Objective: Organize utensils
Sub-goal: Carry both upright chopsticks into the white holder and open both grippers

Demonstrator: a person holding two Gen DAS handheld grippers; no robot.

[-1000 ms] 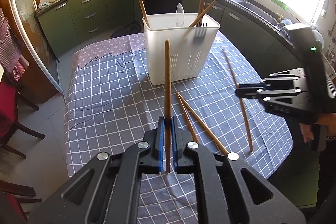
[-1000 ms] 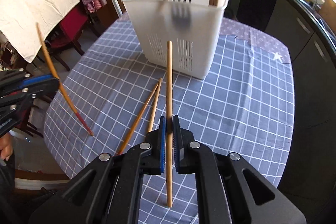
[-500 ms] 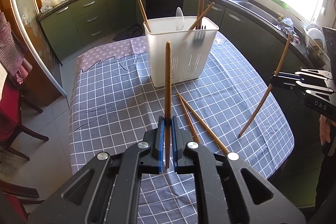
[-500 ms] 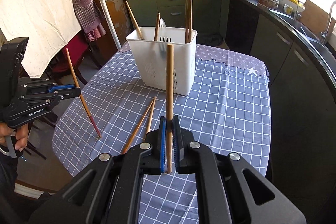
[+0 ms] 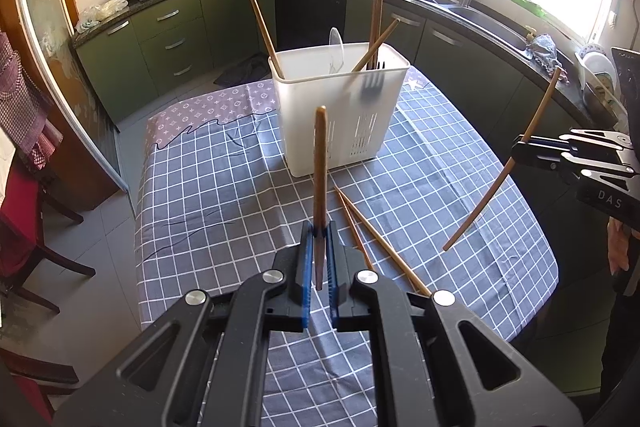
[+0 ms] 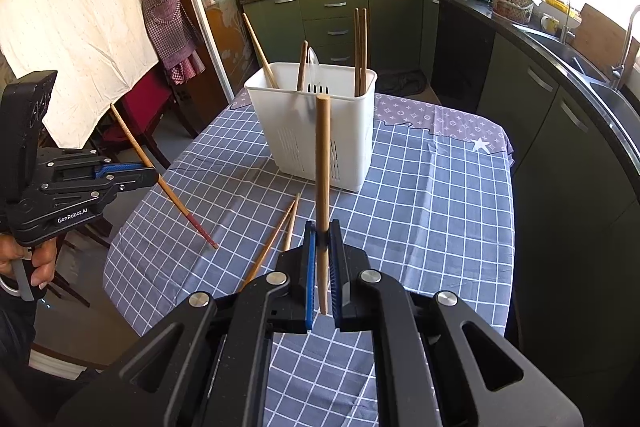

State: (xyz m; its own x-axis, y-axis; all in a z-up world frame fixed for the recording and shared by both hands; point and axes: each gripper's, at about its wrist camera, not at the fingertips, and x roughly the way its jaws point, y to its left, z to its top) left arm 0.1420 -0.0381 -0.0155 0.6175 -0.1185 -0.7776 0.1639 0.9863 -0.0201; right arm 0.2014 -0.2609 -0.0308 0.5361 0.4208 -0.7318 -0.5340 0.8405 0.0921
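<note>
A white utensil holder [image 5: 340,111] stands on the checked table [image 5: 224,187] and holds several chopsticks, a fork and a white spoon; it also shows in the right wrist view [image 6: 316,131]. My left gripper [image 5: 319,233] is shut on a dark brown chopstick [image 5: 320,163], held up above the table's near edge. My right gripper [image 6: 321,233] is shut on a lighter chopstick [image 6: 322,163], held up over the table. Two loose chopsticks [image 5: 372,239] lie on the cloth in front of the holder, also seen in the right wrist view [image 6: 276,239].
Dark green kitchen cabinets and a counter with pots, a rice cooker and a sink [image 5: 472,11] run behind the table. Red chairs [image 5: 20,227] stand at the table's left side. A white cloth and an apron [image 6: 164,3] hang by the door.
Both grippers have lifted and pulled back from the holder with their chopsticks. The right gripper's chopstick has swung from lying low over the cloth to pointing up.
</note>
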